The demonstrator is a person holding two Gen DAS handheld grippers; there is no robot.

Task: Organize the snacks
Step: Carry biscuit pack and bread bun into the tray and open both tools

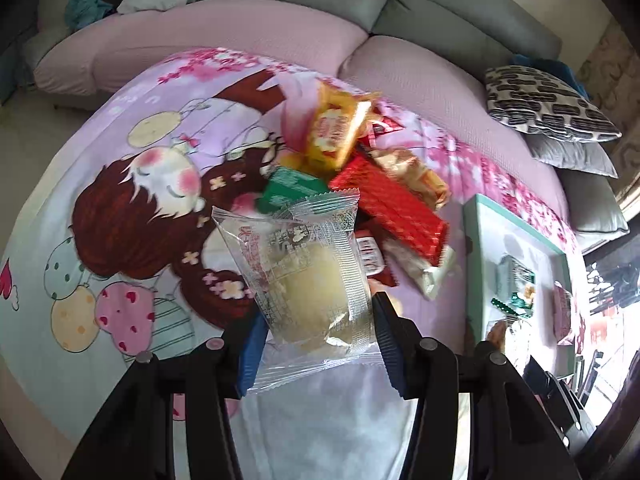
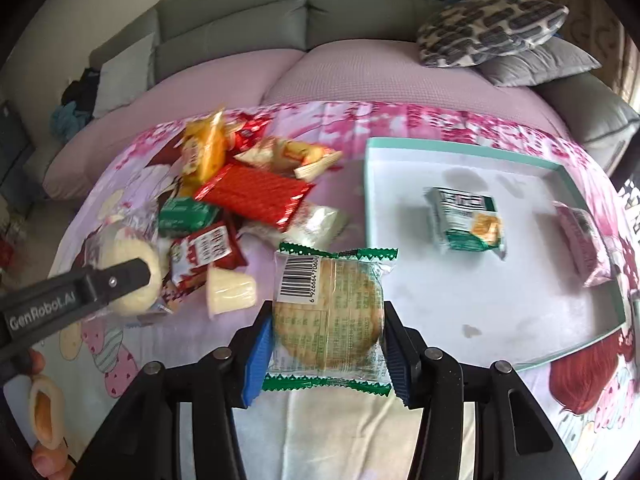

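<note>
We've got left gripper (image 1: 316,336) clamped on clear crinkly pack of pale round cake (image 1: 316,284). Right gripper (image 2: 326,344) pinching flat round cracker (image 2: 330,316), green zigzag seams, near teal tray (image 2: 460,152). Snack pile (image 2: 248,188) glossy foil, labels too blurry.

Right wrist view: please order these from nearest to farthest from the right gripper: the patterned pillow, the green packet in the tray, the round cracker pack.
1. Round cracker pack, between the right gripper's pads.
2. Green packet, inside the tray, to the right.
3. Patterned pillow, on the sofa behind.
</note>
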